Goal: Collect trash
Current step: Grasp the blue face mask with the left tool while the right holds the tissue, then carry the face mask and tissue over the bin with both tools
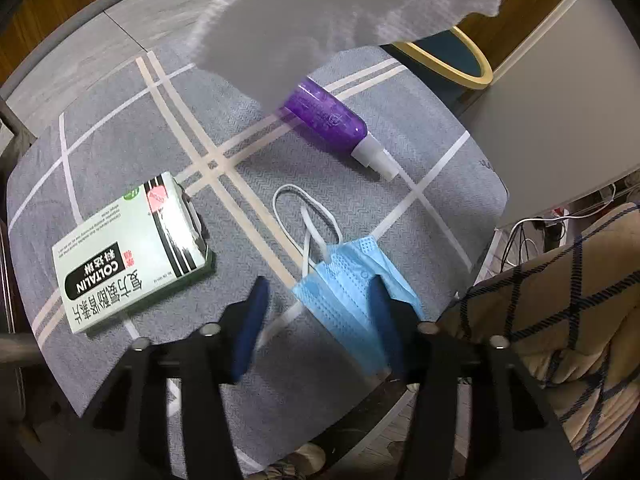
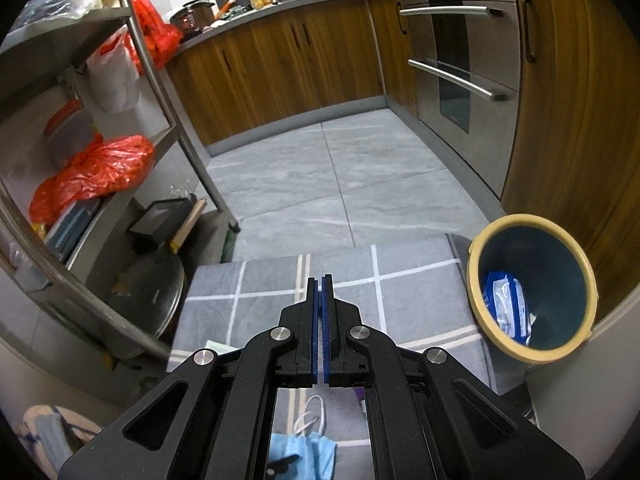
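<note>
A blue face mask (image 1: 344,280) lies on the grey checked cloth (image 1: 132,132), its white loops toward the middle. My left gripper (image 1: 318,316) points down over it, jaws part open; the mask lies between the fingers, and I see no pad pressing on it. A white tissue (image 1: 340,20) hangs in the air across the top of the left wrist view. My right gripper (image 2: 321,280) is shut, with a thin white sliver between its pads, seemingly that tissue. It hovers above the cloth, left of the yellow-rimmed bin (image 2: 532,288). The mask (image 2: 316,452) shows below it.
A purple spray bottle (image 1: 328,116) lies on its side behind the mask. A green and white medicine box (image 1: 128,252) lies at the left. The bin (image 1: 452,56) holds a blue packet (image 2: 506,308). A metal shelf rack (image 2: 180,128) and wooden cabinets (image 2: 288,68) surround the tiled floor.
</note>
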Demonstrator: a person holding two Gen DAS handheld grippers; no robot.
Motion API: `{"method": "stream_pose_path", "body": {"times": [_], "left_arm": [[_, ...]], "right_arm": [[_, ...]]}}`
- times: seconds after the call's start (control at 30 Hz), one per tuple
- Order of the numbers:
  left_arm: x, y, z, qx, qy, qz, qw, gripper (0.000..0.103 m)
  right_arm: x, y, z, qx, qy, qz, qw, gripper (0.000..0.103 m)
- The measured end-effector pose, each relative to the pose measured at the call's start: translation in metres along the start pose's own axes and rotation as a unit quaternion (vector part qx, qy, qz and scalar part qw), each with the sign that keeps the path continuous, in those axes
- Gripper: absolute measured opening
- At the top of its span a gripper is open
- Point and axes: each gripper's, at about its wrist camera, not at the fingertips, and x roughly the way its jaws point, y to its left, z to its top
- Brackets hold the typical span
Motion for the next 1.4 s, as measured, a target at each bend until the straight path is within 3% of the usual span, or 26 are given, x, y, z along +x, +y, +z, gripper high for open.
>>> {"method": "stream_pose_path", "body": {"times": [0.03,0.07,0.27,0.53,0.9,1.1,1.4], "left_arm": [[0.000,-0.001,0.001,0.003,-0.001,-0.002,1.0000,0.034],[0.000,-0.003,0.001,0.007,-0.003,-0.004,1.0000,0.020],[-0.008,-0.013,0.003,0.034,-0.027,0.012,0.9990,0.005],[-0.045,-0.010,0.017,0.036,-0.094,0.028,0.9945,0.004],[-0.102,-0.013,0.032,0.047,-0.192,0.043,0.9793,0.004],[-0.113,-0.017,0.041,0.048,-0.213,0.037,0.9751,0.004],[-0.116,-0.025,0.064,0.050,-0.215,0.013,0.9753,0.004]], "right_arm": [[-0.001,-0.001,0.000,0.000,-0.001,0.001,1.000,0.002],[-0.002,-0.001,0.000,0.000,-0.002,0.002,1.000,0.002],[-0.008,-0.004,0.001,0.000,-0.010,0.004,1.000,0.002],[-0.023,-0.011,0.008,0.009,-0.032,0.006,0.999,0.002],[-0.040,-0.032,0.026,0.019,-0.067,-0.024,0.997,0.003],[-0.033,-0.053,0.039,0.036,-0.072,-0.049,0.996,0.002],[-0.024,-0.093,0.052,0.077,-0.075,-0.075,0.991,0.002]]}}
